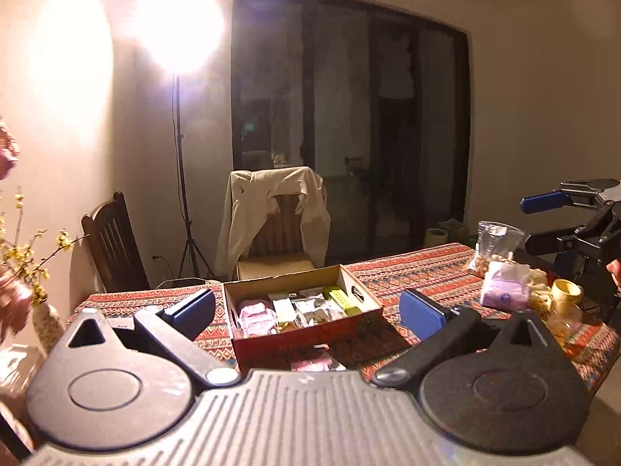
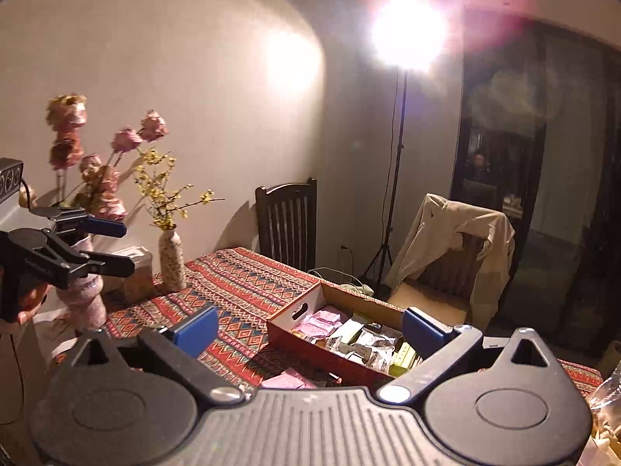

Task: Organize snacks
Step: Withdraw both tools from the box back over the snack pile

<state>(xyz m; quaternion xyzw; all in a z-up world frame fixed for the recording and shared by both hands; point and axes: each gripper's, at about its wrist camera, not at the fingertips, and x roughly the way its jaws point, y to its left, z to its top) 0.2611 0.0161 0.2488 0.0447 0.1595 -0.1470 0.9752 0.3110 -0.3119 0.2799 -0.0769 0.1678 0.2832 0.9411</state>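
Both grippers held above the table, jaws wide and empty.

The left gripper (image 1: pixel 306 310) and right gripper (image 2: pixel 310 326) face the snack box (image 1: pixel 349 328) on the tablecloth (image 1: pixel 427 272); a pink packet (image 2: pixel 287 380) before it is partly hidden.

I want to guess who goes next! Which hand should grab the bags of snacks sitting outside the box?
Probably right. The right gripper hangs open right by the loose snack bags. The left gripper, also open and empty, faces the box instead.

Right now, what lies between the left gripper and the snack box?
In the left wrist view, pink snack packets lie on the tablecloth between the open left gripper and the snack box.
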